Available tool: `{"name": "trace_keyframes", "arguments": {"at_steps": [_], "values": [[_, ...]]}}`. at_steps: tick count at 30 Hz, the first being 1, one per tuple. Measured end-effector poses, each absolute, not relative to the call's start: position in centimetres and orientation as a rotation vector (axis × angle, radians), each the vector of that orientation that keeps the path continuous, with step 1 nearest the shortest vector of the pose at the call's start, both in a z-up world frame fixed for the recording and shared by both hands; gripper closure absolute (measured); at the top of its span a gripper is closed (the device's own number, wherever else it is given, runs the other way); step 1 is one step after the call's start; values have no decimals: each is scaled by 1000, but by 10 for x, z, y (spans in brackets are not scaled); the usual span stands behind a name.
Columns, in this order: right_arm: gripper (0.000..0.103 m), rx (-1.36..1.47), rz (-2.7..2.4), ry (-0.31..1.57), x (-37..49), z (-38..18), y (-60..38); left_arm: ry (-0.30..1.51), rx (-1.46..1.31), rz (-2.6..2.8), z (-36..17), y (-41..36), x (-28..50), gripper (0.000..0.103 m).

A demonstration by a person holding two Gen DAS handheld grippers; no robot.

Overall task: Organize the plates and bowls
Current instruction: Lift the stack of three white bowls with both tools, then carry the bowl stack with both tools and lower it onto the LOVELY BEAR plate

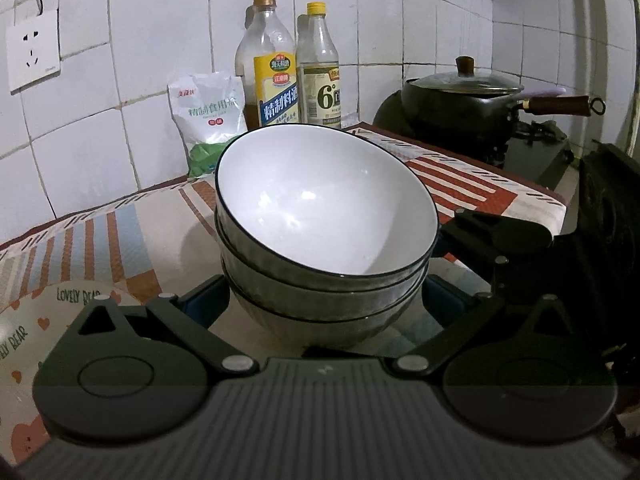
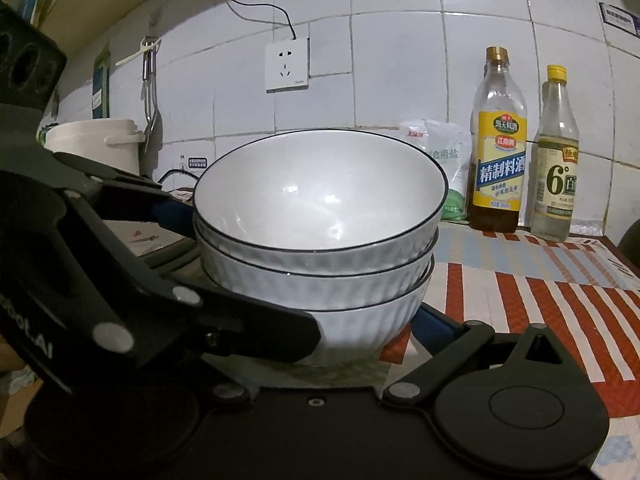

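A stack of three white ribbed bowls with dark rims point(image 1: 326, 208) point(image 2: 320, 192) stands on the patterned tablecloth point(image 1: 100, 240), and both grippers close in on it from opposite sides. My left gripper point(image 1: 324, 300) has its blue pads against the left and right sides of the lowest bowl. My right gripper point(image 2: 320, 316) brackets the same stack. Its right finger point(image 2: 426, 326) touches the lowest bowl, while its left finger is hidden behind the left gripper's black body point(image 2: 120, 280). In the left wrist view, the right gripper's finger point(image 1: 472, 224) reaches the stack's right rim.
Two bottles point(image 1: 276, 64) point(image 1: 320, 68) and a salt bag point(image 1: 210, 120) stand behind the stack by the tiled wall. A lidded black wok point(image 1: 464, 100) sits on the stove at right, past the table edge. A white pot point(image 2: 94, 142) and hanging utensils point(image 2: 151, 92) are at left.
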State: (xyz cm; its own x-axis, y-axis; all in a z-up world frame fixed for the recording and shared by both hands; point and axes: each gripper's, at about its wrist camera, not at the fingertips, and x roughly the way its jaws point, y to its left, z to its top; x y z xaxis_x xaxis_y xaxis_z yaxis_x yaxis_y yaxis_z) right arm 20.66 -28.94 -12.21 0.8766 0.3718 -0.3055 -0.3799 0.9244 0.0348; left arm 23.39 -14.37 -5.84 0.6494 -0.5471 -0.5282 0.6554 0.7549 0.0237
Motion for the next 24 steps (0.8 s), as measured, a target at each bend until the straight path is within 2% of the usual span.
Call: {"name": "trace_keyframes", "arguments": {"at_steps": [10, 24], "values": [[1, -66, 373, 297, 195, -117, -282, 514, 217, -696, -54, -139, 225, 0], [2, -91, 406, 288, 169, -78, -257, 502, 209, -678, -14, -110, 195, 1]]}}
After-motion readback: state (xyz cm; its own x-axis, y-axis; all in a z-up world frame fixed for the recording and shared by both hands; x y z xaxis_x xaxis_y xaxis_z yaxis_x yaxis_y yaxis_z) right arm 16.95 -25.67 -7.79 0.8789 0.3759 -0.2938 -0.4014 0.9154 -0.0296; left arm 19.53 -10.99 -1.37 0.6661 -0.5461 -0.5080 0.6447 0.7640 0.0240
